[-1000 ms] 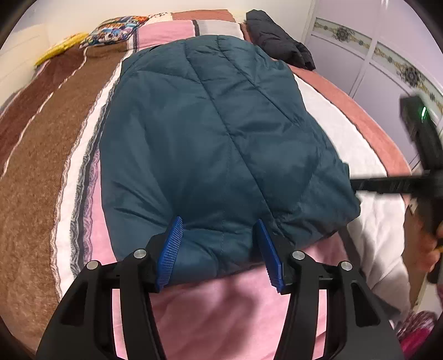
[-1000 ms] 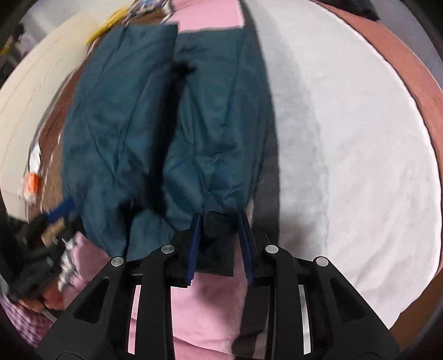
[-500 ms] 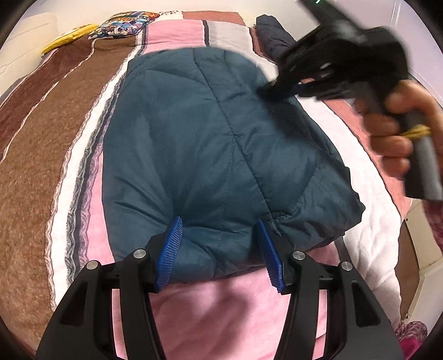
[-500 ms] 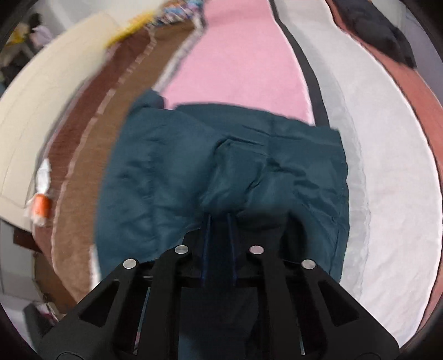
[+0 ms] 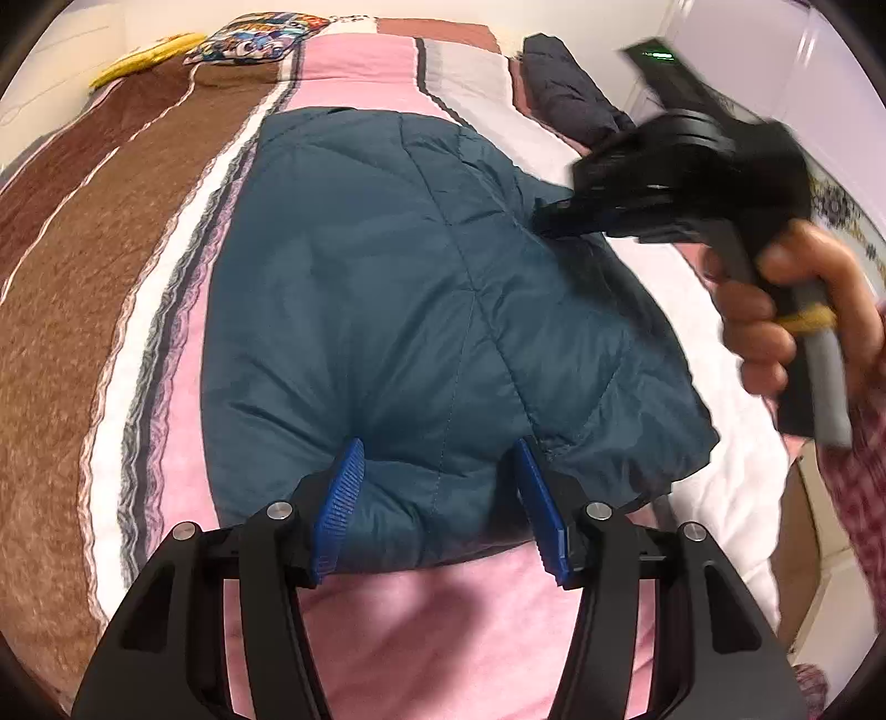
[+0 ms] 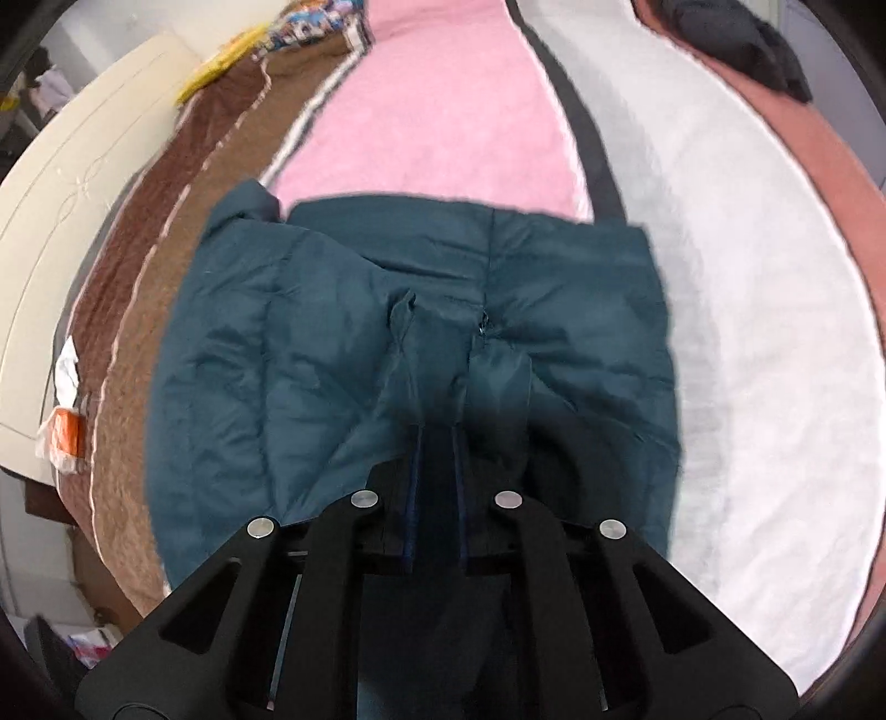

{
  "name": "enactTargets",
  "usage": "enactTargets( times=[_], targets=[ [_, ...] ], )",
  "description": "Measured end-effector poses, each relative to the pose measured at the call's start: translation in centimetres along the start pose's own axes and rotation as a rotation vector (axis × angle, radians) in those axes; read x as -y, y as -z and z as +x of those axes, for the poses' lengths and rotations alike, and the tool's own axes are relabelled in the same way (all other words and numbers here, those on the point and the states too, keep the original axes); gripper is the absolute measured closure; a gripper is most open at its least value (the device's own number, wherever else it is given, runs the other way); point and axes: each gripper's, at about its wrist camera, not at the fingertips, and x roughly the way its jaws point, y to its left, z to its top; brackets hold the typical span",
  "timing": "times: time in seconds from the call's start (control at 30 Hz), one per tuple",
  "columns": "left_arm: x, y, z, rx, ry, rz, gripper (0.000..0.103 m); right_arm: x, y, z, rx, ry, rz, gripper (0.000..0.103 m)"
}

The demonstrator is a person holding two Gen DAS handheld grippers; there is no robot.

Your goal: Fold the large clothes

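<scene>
A dark teal quilted jacket (image 5: pixel 398 288) lies folded on the striped bedspread (image 5: pixel 111 310). My left gripper (image 5: pixel 437 498) is open, its blue pads either side of the jacket's near edge, which bulges between them. My right gripper (image 6: pixel 434 443) is nearly shut and pinches a fold of the jacket (image 6: pixel 343 343), holding it over the jacket's middle. In the left wrist view the right gripper (image 5: pixel 559 216) shows at the jacket's far right edge, held by a hand (image 5: pixel 775 310).
A dark garment (image 5: pixel 570 105) lies at the bed's far right corner; it also shows in the right wrist view (image 6: pixel 742 39). Patterned pillows (image 5: pixel 255 39) lie at the head. A cream headboard (image 6: pixel 66 221) and wardrobe doors (image 5: pixel 830 111) border the bed.
My right gripper closed on the jacket's edge and carried it up and across over the jacket's middle. My left gripper stayed open at the near edge.
</scene>
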Motion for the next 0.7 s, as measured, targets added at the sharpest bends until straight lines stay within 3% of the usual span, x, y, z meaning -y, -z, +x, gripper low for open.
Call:
enactTargets(
  times=[0.17, 0.33, 0.57, 0.7],
  targets=[
    [-0.1, 0.1, -1.8, 0.007, 0.005, -0.019, 0.049, -1.8, 5.9, -5.8, 0.055, -0.058, -0.086, 0.090],
    [-1.0, 1.4, -3.5, 0.003, -0.004, -0.079, 0.049, -2.9, 12.7, -7.3, 0.031, -0.069, -0.157, 0.090],
    [-2.5, 4.0, -5.4, -0.011, -0.042, -0.151, 0.049, 0.6, 14.7, -3.1, -0.045, -0.044, -0.057, 0.090],
    [-2.7, 5.2, -6.2, -0.022, -0.077, -0.172, 0.049, 0.2, 15.1, -5.1, 0.004, -0.057, -0.054, 0.090]
  ],
)
